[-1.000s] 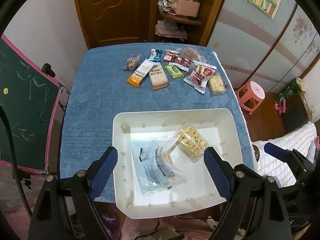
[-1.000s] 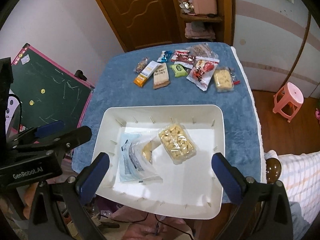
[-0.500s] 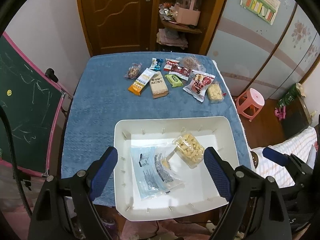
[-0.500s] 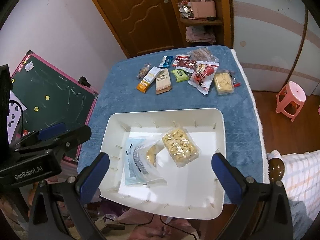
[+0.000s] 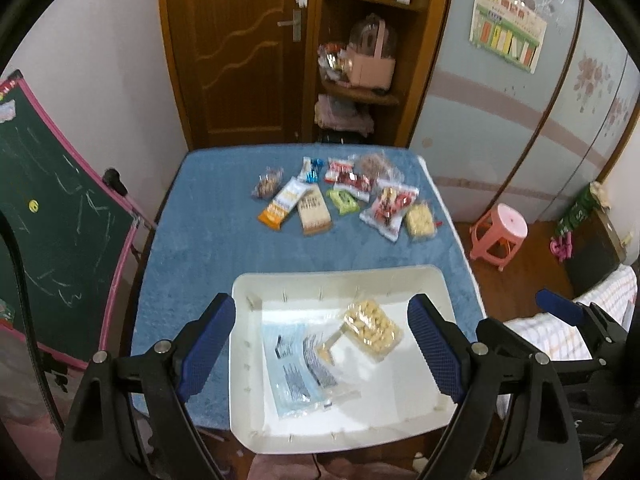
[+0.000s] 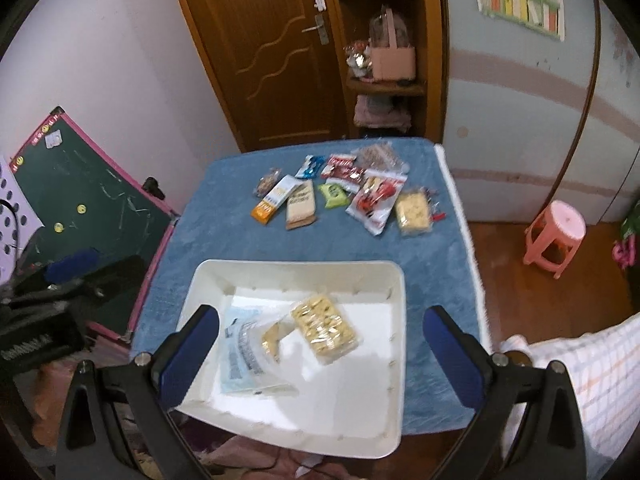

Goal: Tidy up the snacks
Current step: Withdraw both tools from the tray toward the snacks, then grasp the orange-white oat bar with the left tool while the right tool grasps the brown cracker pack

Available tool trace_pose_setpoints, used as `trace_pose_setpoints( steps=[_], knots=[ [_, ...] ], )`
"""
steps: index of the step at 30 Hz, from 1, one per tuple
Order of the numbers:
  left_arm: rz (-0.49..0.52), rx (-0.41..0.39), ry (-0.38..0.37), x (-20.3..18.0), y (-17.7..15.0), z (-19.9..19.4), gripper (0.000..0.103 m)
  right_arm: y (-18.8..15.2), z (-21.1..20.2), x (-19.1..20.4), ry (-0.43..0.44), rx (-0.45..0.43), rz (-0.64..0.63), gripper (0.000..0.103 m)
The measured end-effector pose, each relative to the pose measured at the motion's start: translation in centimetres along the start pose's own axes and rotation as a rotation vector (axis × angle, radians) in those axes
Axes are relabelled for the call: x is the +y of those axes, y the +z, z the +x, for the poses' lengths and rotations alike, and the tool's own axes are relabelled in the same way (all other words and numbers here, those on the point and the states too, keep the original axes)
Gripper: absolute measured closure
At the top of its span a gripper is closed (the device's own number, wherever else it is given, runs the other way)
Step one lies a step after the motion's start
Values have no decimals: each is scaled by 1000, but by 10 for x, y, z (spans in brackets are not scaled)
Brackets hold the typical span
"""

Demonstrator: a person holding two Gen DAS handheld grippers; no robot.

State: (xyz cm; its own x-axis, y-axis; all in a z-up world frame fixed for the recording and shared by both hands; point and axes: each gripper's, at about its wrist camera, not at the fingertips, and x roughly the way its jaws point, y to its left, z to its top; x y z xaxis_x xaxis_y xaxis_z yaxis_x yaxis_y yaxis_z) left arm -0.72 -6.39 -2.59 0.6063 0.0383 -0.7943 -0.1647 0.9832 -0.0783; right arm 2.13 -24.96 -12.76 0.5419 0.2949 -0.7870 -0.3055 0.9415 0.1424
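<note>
Looking through left wrist view: left gripper jaws wide, empty, above white rectangular plastic tray at near edge of blue-clothed table. Tray holds two packets: clear pack of pale biscuits, flat transparent printed pouch. Nine wrapped snacks clustered at far end.

Right wrist view: right gripper spread wide, empty, over same tray; snack count same.

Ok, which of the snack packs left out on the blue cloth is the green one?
The small green pack, mid-row between the tan bar and the red-and-white bag; no other loose pack is green.
</note>
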Motion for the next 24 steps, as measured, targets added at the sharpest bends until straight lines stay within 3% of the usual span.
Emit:
trace_pose_setpoints(
  steps=[4,8,16,24],
  knots=[
    [-8,-67,18,0,8,-14,16,3,-3,-6,10,-10,-3,1],
    [-20,-99,29,5,17,-18,16,7,2,-10,36,1,-8,12],
    [12,-154,3,14,53,-6,16,28,24,-19,85,56,37,12],
    [227,-35,10,16,111,56,16,78,54,-7,-12,30,-14,12]
  ],
)
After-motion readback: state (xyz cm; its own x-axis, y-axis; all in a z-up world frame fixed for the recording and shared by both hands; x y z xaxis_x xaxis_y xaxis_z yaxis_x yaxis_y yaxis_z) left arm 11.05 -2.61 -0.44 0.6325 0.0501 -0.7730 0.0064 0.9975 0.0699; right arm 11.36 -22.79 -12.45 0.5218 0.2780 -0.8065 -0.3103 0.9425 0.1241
